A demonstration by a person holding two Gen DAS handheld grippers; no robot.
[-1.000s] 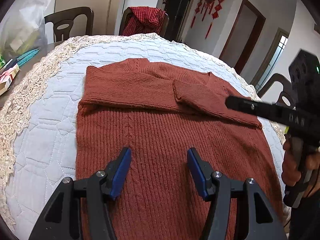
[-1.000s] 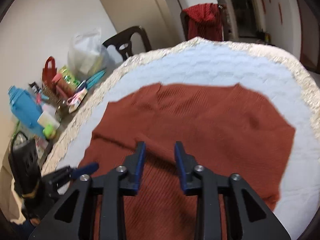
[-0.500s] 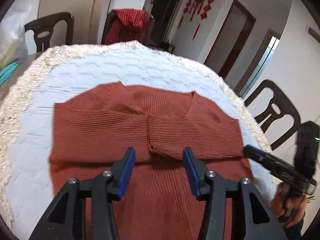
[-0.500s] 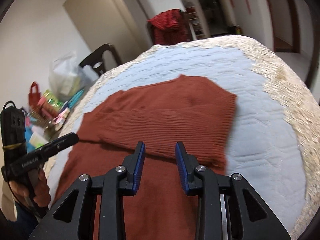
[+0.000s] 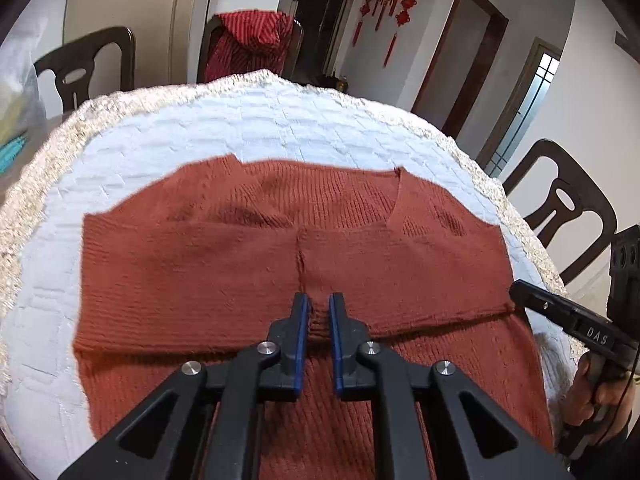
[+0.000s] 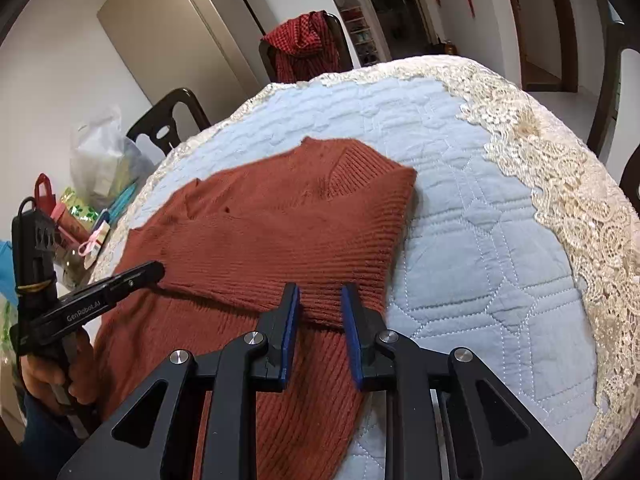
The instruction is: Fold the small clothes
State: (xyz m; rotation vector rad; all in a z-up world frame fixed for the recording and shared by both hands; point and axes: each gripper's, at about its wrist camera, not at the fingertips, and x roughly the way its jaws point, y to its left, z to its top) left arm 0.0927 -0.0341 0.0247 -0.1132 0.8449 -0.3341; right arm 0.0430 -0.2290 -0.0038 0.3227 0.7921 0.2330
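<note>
White letters "DAS" stand on the black plastic right gripper point(image 5: 516, 294), at four o'clock; "GenRoboLAI", roughly read, on the black left gripper point(image 6: 158, 270), at nine o'clock.

Rust-brown ribbed knit sweater point(image 5: 192, 264), spread flat on a pale blue quilted cover point(image 5: 256, 128) with a lace border. Neckline at the far edge, hem toward the cameras. Both sleeves folded inward across the chest, cuffs meeting near the middle, forming a horizontal band with a raised lower edge over the body. Fine vertical ribs on the lower body, crosswise ribs on the sleeves. Right side edge point(image 6: 400, 216) straight, folded in, lying just short of the lace.
</note>
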